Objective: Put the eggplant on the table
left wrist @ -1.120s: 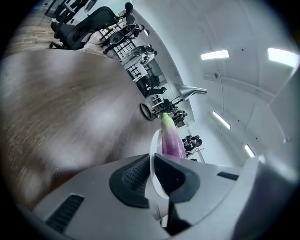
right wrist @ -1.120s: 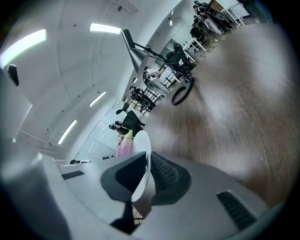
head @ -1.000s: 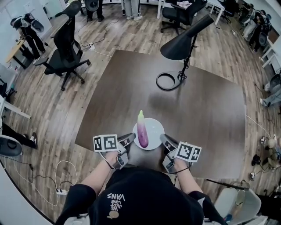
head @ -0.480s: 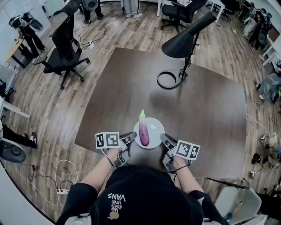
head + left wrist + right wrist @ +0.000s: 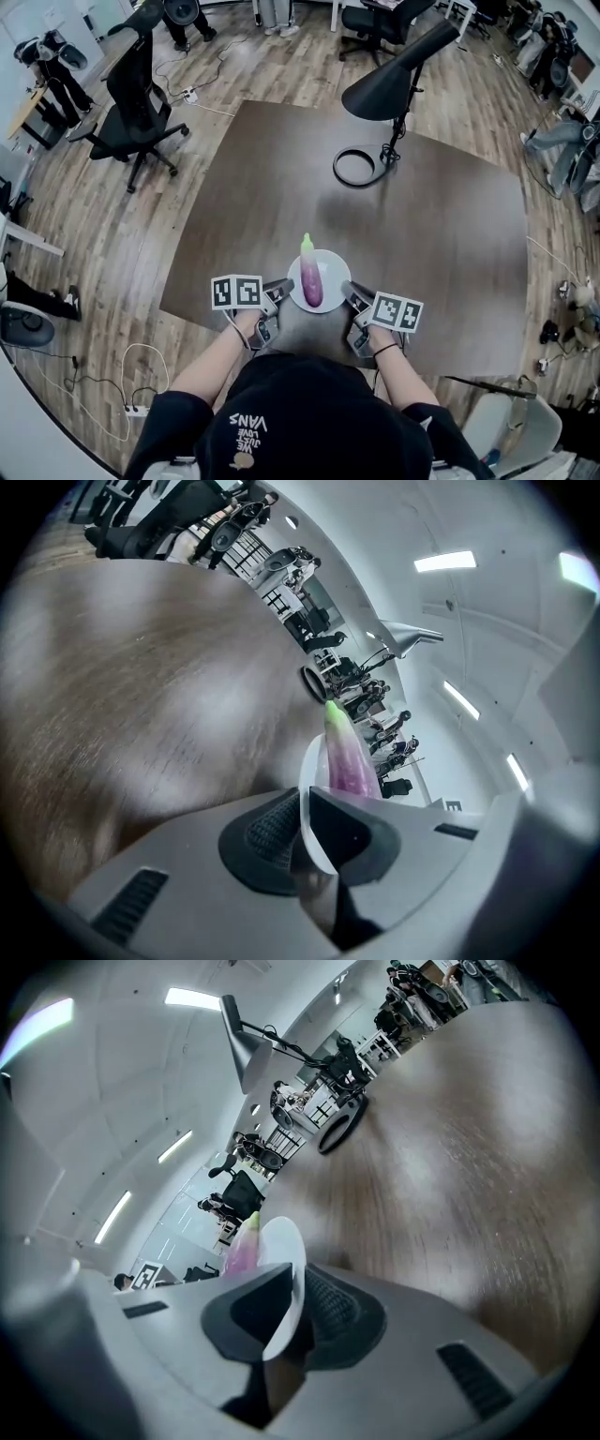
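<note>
A purple eggplant [image 5: 310,277] with a green tip lies on a small white plate [image 5: 328,270] near the table's front edge. My left gripper [image 5: 279,290] is shut on the plate's left rim and my right gripper [image 5: 346,292] is shut on its right rim. In the left gripper view the plate's rim [image 5: 306,799] runs between the dark pads [image 5: 272,832] of the left gripper [image 5: 305,825], with the eggplant [image 5: 347,758] beyond. The right gripper view has the right gripper [image 5: 286,1314] on the plate [image 5: 283,1274], the eggplant [image 5: 244,1243] behind it. Whether the plate touches the table I cannot tell.
The dark brown table [image 5: 441,234] stretches ahead. A black desk lamp [image 5: 389,84] with a ring base [image 5: 354,169] stands at its far side. A black office chair [image 5: 141,103] sits on the wooden floor at the left, and cables lie there too.
Both grippers have kept hold of the plate's rim and edged slightly forward over the table with it. The eggplant still lies on the plate.
</note>
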The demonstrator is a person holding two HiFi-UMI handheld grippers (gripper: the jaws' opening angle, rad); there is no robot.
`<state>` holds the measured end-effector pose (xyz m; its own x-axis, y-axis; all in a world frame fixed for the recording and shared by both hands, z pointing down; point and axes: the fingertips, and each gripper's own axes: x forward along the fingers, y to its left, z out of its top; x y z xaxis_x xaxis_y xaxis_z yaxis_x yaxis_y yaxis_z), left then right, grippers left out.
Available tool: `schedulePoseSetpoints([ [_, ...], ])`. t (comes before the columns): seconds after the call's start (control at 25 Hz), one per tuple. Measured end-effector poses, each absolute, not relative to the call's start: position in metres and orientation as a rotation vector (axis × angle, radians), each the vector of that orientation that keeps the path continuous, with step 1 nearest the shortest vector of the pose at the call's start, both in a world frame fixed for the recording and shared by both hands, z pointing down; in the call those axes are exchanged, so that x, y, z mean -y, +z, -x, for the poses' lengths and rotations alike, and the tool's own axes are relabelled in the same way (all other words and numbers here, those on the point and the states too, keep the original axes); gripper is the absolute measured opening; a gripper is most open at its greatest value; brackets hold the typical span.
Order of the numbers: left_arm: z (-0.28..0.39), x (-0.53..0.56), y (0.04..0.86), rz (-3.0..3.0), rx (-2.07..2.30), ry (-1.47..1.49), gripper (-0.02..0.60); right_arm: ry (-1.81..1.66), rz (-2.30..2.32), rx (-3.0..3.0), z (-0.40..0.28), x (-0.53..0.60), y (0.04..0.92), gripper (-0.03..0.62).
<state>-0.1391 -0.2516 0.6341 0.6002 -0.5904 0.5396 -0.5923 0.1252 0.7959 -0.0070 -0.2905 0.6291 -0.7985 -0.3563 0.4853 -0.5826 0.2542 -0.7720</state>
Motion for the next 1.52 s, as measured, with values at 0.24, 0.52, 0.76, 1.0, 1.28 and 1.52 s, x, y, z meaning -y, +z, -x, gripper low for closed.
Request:
schedulePoseSetpoints([
  [0.24,0.138,0.253,0.654,-1.483,1.038,0.034,0.038,1.583,-0.904,2.27,0.006,0.296,0.647,0.035],
  [0.52,0.14,0.253,0.668,-1.417,1.05,0.099,0.041,1.565,-0.911,2.225,0.008,0.296,0.66,0.035],
  [0.76,0.143,0.254,0.673,-1.394,1.05,0.151,0.044,1.546,-0.919,2.186,0.011,0.298,0.664,0.035],
  [1.0,0.141,0.251,0.68,-1.37,1.036,0.182,0.044,1.538,-0.92,2.146,0.009,0.296,0.672,0.038],
  [1.28,0.143,0.247,0.685,-1.355,1.042,0.224,0.048,1.523,-0.914,2.126,0.012,0.293,0.676,0.04],
  [1.52,0.142,0.246,0.685,-1.356,1.039,0.235,0.048,1.489,-0.929,2.106,0.011,0.293,0.679,0.043],
])
